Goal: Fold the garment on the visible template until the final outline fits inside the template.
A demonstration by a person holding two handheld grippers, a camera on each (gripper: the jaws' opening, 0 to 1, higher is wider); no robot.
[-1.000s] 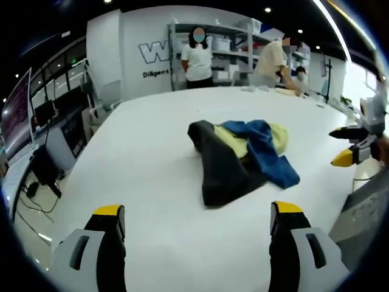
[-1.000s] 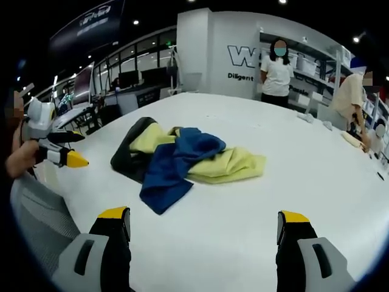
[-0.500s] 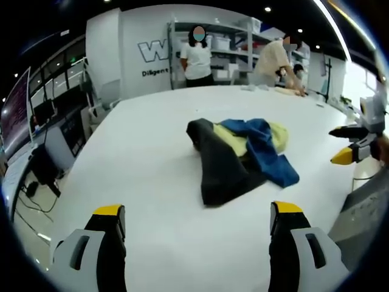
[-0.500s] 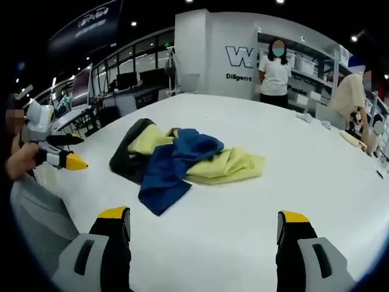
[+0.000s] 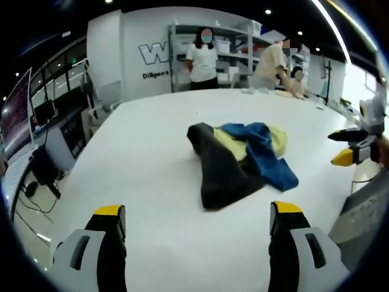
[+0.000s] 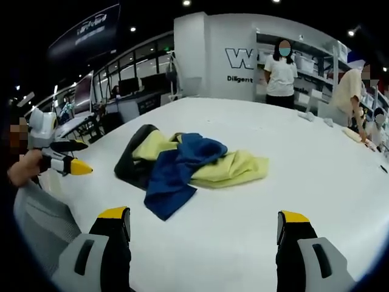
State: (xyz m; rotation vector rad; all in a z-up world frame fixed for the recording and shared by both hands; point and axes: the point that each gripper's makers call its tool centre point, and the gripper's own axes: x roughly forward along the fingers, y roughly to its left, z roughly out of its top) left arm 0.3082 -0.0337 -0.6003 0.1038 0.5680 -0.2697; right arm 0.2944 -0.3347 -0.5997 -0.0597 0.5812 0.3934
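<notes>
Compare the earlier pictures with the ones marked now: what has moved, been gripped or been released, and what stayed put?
Nothing was gripped or released. Both grippers, left and right, stay open and short of the garment. It lies crumpled in the same heap on the table. Only the cameras shifted slightly, and a person in the background moved a little.

White wall [image 5: 130, 36], shelving [image 5: 234, 48] behind; big white table [image 5: 146, 146]; ceiling spotlights.
</notes>
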